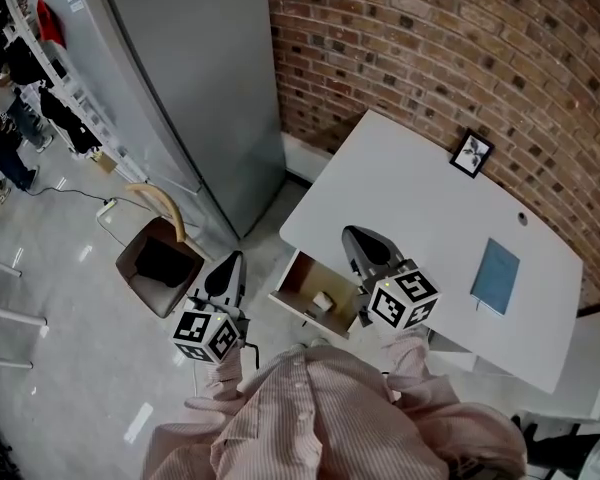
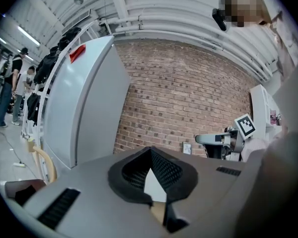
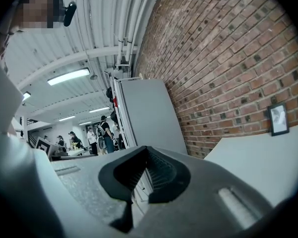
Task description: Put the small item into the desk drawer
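The white desk point(image 1: 420, 203) has its drawer point(image 1: 302, 273) pulled open at the front left corner. A small pale item point(image 1: 323, 301) lies inside on the wooden bottom. My right gripper point(image 1: 352, 233) hovers above the desk's edge just over the drawer, jaws shut and empty point(image 3: 147, 150). My left gripper point(image 1: 234, 260) hangs over the floor to the left of the drawer, apart from it. Its jaws meet at the tips with nothing between them point(image 2: 150, 151). Both point roughly level toward the brick wall.
A blue notebook point(image 1: 495, 276) and a small picture frame point(image 1: 471, 153) sit on the desk. A tall grey cabinet point(image 1: 180, 88) stands left of it. A brown open box point(image 1: 160, 263) is on the floor by my left gripper. People stand far left.
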### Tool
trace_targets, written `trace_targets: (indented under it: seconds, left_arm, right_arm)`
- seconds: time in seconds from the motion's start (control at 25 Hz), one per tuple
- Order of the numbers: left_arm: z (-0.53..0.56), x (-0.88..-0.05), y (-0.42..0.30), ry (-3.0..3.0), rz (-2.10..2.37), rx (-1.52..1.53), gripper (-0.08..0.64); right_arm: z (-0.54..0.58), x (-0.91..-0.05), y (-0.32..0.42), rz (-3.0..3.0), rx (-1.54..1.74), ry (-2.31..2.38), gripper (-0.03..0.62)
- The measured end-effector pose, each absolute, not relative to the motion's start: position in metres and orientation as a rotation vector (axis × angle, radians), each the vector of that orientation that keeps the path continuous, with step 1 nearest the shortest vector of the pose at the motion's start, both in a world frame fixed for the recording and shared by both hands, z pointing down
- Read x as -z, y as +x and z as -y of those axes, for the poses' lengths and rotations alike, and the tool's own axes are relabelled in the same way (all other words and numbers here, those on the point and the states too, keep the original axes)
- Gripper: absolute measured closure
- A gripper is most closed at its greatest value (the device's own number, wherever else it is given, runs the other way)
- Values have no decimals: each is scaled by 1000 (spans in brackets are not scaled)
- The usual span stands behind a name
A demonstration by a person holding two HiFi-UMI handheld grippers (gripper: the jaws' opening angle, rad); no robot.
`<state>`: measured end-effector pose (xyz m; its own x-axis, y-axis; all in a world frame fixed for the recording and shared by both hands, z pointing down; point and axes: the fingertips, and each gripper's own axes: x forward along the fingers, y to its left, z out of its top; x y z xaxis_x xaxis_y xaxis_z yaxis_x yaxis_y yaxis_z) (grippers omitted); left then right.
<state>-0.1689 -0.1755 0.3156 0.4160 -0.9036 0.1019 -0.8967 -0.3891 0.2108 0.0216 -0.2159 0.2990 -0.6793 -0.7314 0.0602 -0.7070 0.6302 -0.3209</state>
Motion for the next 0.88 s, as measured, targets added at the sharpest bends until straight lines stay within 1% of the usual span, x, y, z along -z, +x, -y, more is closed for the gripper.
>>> trace_targets:
  seconds: [0.32,0.88]
  left_arm:
    - [176,-307,-183,2446,1654,22,560]
    - [180,-303,-187,2455,1689,1,560]
  right_arm:
    - [223,-287,33,-2738,455,-1244,586]
    - [229,-294,37,-2736,481,-1257,586]
